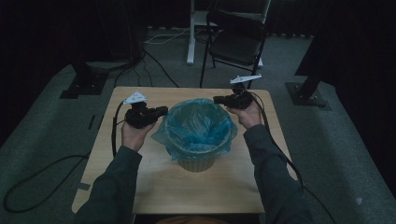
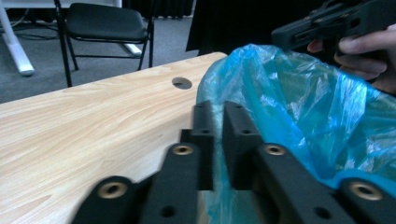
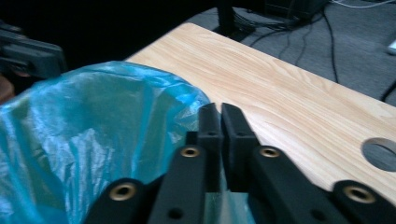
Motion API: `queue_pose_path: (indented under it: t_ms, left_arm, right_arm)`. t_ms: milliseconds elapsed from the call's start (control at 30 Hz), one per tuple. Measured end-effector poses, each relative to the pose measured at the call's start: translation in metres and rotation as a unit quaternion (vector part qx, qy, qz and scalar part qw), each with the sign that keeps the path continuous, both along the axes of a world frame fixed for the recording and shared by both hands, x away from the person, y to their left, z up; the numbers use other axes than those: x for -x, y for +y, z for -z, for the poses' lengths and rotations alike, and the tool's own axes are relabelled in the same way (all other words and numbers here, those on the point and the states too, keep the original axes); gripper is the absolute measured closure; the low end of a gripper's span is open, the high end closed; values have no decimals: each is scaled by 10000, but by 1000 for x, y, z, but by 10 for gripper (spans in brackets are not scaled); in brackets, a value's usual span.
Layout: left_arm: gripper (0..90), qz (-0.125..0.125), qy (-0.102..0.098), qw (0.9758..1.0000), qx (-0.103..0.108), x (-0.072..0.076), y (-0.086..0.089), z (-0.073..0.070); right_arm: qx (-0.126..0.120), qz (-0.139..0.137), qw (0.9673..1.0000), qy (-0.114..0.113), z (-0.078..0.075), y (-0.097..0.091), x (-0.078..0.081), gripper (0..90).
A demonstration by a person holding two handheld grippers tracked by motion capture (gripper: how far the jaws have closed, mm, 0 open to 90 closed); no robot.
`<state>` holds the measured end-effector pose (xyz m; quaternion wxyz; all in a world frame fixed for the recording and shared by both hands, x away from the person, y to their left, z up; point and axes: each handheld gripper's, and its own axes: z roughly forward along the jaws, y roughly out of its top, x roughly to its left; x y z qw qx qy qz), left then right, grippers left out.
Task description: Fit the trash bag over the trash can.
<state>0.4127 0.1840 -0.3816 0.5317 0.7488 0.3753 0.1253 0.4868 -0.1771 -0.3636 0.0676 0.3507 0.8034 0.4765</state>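
Bin (image 1: pixel 196 161) sits mid worktop (image 1: pixel 154 186), w/ a blue bag (image 1: pixel 198 126) lining it, bag edge draped over the rim all round. Left claw (image 1: pixel 161 110) is at the bag's left edge, right claw (image 1: pixel 218 99) at its far right edge, one either side of the bin.

In the left gripper view, left claw (image 2: pixel 218 119) is clenched, jaws nearly together, blue film right under and behind the tips; looks like it pinches the bag edge, but can't say for sure. Other hand (image 2: pixel 369 58) shows across the bag w/ its gripper.

Right gripper view: right claw (image 3: pixel 220 121) clenched too, jaws tight together over the bag (image 3: pixel 93 135) rim, film right at the tips. Cable hole (image 3: pixel 380 154) in the worktop off to the side.

Folding chair (image 1: pixel 236 42) stands beyond the worktop, cables on the floor.
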Motion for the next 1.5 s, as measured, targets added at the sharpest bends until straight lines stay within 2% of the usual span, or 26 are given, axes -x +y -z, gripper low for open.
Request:
queue_pose_path:
  t_ms: [200,300,333,433,500,567,600,667,733,800,833,867,967,1100,1200,1233,1267,1300,1433,1500]
  left_arm:
    - [900,-6,8,9999,-128,-7,-3,4]
    - [900,-43,27,9999,-163,-10,-5,5]
    - [900,-53,28,9998,-171,-11,-6,6]
    - [900,-65,48,9998,-172,-16,-9,7]
    - [900,-61,80,9997,-240,-18,-11,9]
    - [900,-62,109,9994,-307,-19,-12,11]
    - [900,-62,109,9994,-307,-19,-12,11]
    - [900,-114,110,9994,-322,-19,-11,12]
    - [900,-172,59,9994,-282,-18,-9,10]
    - [899,-190,-50,9996,-221,-16,-6,6]
    - [882,-175,-134,9995,-226,-14,-6,1]
    - [860,-147,-185,9994,-243,-13,-6,-1]
    - [782,30,-357,9989,-312,-8,-10,-12]
    - [689,269,-534,9973,-423,-3,-21,-24]
    - [649,471,-650,9953,-549,0,-32,-32]
    - [641,471,-650,9953,-549,0,-32,-32]
    - [641,625,-698,9936,-626,2,-41,-39]
    - [626,691,-723,9928,-660,2,-45,-42]
    - [610,923,-754,9894,-830,2,-61,-52]
    - [604,1099,-683,9868,-970,1,-69,-54]
  right_arm:
    - [40,195,9998,46,3,-2,-5,900]
    - [146,355,9993,51,4,-2,-6,900]
    - [278,473,9985,82,6,-3,-9,900]
    - [405,518,9977,134,10,-4,-11,900]
    - [538,658,9960,272,16,-6,-13,900]
    - [589,667,9949,472,21,-8,-16,900]
    - [589,667,9949,472,21,-8,-16,900]
    - [724,699,9928,647,28,-9,-18,900]
    - [681,663,9934,643,29,-9,-17,900]
    - [611,617,9950,503,27,-9,-15,872]
    - [523,635,9958,413,25,-10,-13,784]
    - [423,695,9964,220,21,-11,-9,714]
    - [370,877,9954,-107,13,-17,1,609]
    - [331,1017,9932,-457,6,-26,18,565]
    - [305,937,9939,-495,7,-32,28,547]
    - [305,937,9939,-495,7,-32,28,547]
    - [322,929,9939,-494,8,-34,31,540]
    - [390,918,9936,-535,10,-37,36,534]
    - [366,922,9939,-485,15,-44,43,528]
    - [367,921,9940,-469,18,-47,46,527]
